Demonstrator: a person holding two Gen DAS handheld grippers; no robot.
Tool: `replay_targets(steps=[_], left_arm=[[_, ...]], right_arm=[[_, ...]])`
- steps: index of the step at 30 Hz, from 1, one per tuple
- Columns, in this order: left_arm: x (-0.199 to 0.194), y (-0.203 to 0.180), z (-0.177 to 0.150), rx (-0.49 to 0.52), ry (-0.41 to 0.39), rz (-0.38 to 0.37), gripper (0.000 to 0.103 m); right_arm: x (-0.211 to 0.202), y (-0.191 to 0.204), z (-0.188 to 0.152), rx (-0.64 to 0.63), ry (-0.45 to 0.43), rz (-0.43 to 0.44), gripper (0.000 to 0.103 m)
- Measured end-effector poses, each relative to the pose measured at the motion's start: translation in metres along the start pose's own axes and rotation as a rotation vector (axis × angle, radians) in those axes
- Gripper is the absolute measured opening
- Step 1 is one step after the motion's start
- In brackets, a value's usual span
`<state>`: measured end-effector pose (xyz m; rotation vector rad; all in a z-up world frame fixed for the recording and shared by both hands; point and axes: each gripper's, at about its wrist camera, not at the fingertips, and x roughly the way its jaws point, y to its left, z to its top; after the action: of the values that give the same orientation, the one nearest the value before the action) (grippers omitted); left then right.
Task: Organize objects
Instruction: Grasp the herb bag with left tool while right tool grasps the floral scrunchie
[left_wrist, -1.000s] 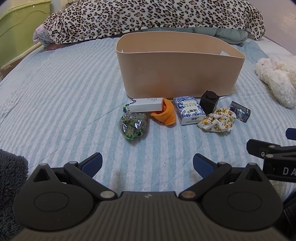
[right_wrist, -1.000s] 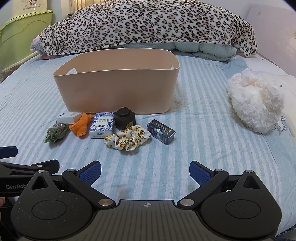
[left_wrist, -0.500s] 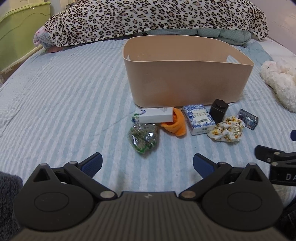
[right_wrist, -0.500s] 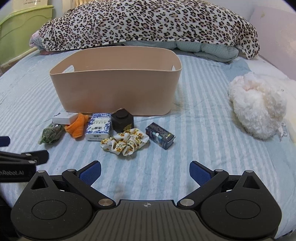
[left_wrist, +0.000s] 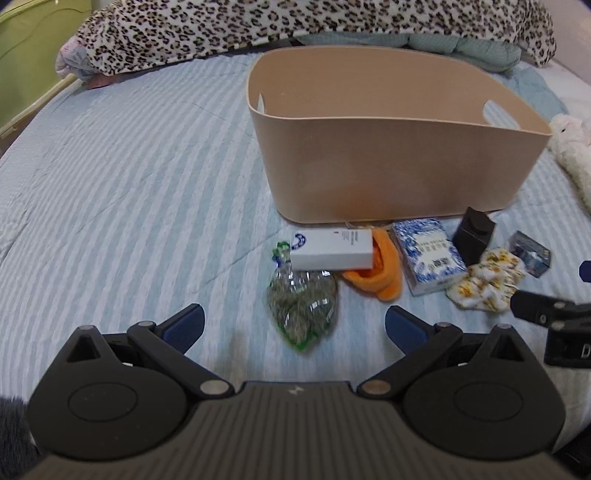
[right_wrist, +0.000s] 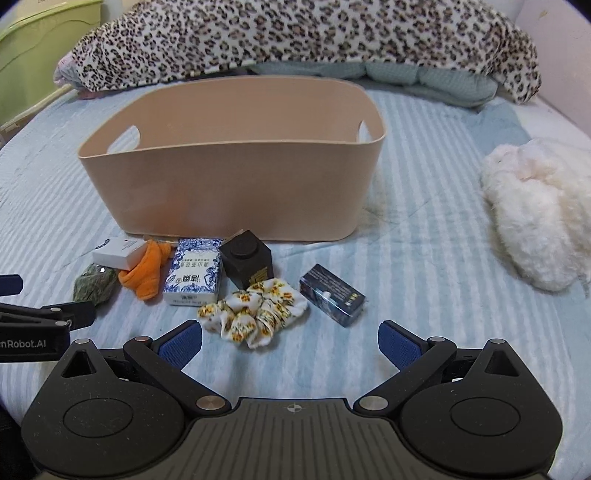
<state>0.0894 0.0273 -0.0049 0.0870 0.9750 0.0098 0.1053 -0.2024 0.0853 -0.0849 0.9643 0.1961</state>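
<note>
A tan plastic bin stands on the striped bed. In front of it lie a green bag, a white box, an orange cloth, a blue-white box, a black cube, a floral scrunchie and a dark blue box. My left gripper is open just before the green bag. My right gripper is open just before the scrunchie.
A leopard-print blanket lies behind the bin. A white fluffy toy lies at the right. Green furniture stands beyond the bed's left edge. Each gripper shows at the edge of the other's view.
Both grippers have moved forward toward the row of objects; the bin and objects look larger and nearer. Nothing has been grasped.
</note>
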Motion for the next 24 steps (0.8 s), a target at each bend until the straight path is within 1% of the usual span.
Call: replay_targets(steps=[5, 8, 10, 12, 16, 17, 18, 19, 21, 22, 24], left_arm=[[0.035, 0.005, 0.012, 0.015, 0.068, -0.031, 0.103], [0.052, 0.013, 0.011, 0.006, 0.094, -0.026, 0.103], [0.062, 0.017, 0.009, 0.011, 0.114, -0.037, 0.103], [0.069, 0.022, 0.007, 0.004, 0.125, -0.064, 0.103], [0.071, 0.028, 0.005, 0.017, 0.126, -0.097, 0.103], [0.071, 0.029, 0.005, 0.017, 0.126, -0.106, 0.099], [0.069, 0.03, 0.005, 0.019, 0.119, -0.115, 0.09], [0.065, 0.031, 0.004, 0.025, 0.109, -0.126, 0.085], [0.058, 0.033, 0.003, 0.037, 0.092, -0.142, 0.062], [0.055, 0.034, 0.002, 0.041, 0.087, -0.147, 0.056], [0.049, 0.037, -0.002, 0.038, 0.082, -0.153, 0.05]], right_arm=[[0.032, 0.004, 0.003, 0.0, 0.064, 0.014, 0.103], [0.048, 0.005, 0.004, 0.013, 0.09, 0.034, 0.1], [0.057, 0.008, 0.005, 0.014, 0.097, 0.04, 0.098], [0.066, 0.012, 0.005, 0.009, 0.102, 0.036, 0.095], [0.077, 0.019, 0.0, -0.001, 0.101, 0.036, 0.095], [0.078, 0.021, -0.002, -0.011, 0.097, 0.04, 0.093], [0.079, 0.022, -0.003, -0.017, 0.088, 0.041, 0.089], [0.079, 0.022, -0.006, -0.017, 0.077, 0.043, 0.086], [0.079, 0.023, -0.011, -0.021, 0.056, 0.047, 0.071], [0.078, 0.024, -0.014, -0.029, 0.042, 0.046, 0.066], [0.076, 0.025, -0.02, -0.044, 0.03, 0.039, 0.049]])
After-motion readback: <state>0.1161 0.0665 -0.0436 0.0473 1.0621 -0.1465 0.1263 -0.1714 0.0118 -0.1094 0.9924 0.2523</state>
